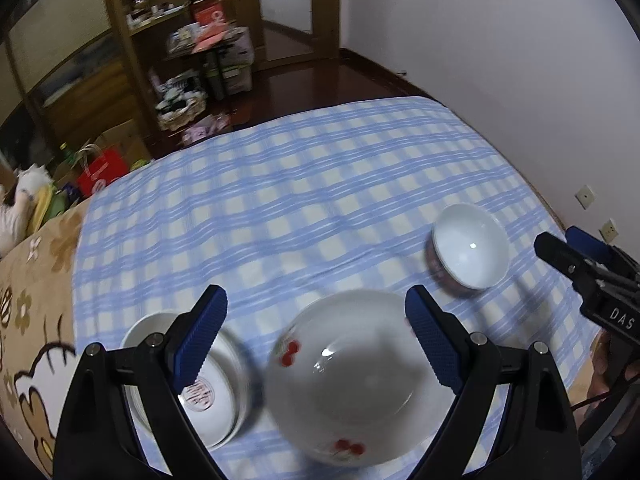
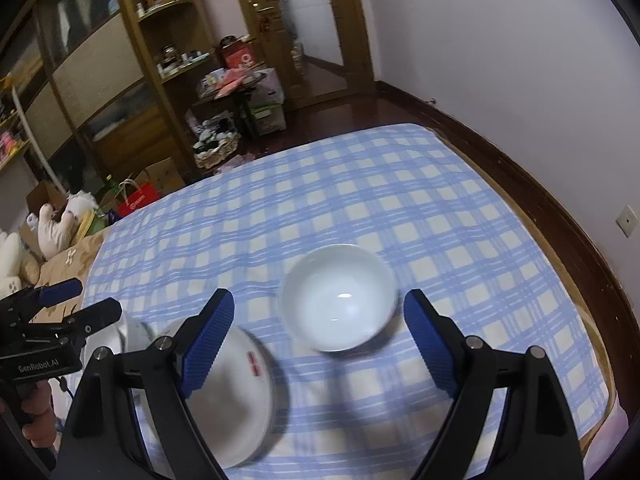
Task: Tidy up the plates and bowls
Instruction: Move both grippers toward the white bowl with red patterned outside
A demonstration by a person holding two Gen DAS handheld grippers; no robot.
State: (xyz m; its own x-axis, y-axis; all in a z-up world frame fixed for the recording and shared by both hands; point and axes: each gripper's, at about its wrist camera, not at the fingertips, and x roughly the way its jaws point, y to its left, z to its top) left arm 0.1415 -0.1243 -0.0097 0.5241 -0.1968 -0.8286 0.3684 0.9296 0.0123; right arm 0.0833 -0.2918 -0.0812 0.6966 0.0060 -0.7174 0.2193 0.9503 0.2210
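Left wrist view, from left to right: tan plush blanket with a flower and cartoon print [image 1: 36,320] at the near left edge, then blue-and-cream checked cotton cloth [image 1: 304,184], lightly creased, over most of the surface. Stack of shallow round white glazed plates [image 1: 216,396] at lower left, a red seal mark on the top one, partly behind the left black finger. Left gripper [image 1: 316,340] with jaws spread wide, ribbed blue pads [image 1: 200,340] gripping nothing. Between the fingers, below them, large round white ceramic bowl with red cherry motifs [image 1: 352,376], glossy, empty. Just beside the plate stack, a thin strip of cloth between. Further right and well apart, small deep white porcelain bowl with a dark patterned outside [image 1: 470,246], empty, near the right edge of the cloth. Right gripper [image 1: 560,240] entering at far right, jaws apart, empty. White wall [image 1: 500,60] close behind that edge.

Right wrist view, from left to right: other black tool at far left over the blanket, a hand [image 2: 38,412] under it. Cherry bowl at lower left, partly behind the left blue pad. Small white bowl centred between wide-spread fingers, touched by neither. Open checked cloth beyond and to the right of both bowls, up to the far edge; dark wooden floor [image 2: 340,112] and cluttered wooden shelves [image 2: 160,80] past it.
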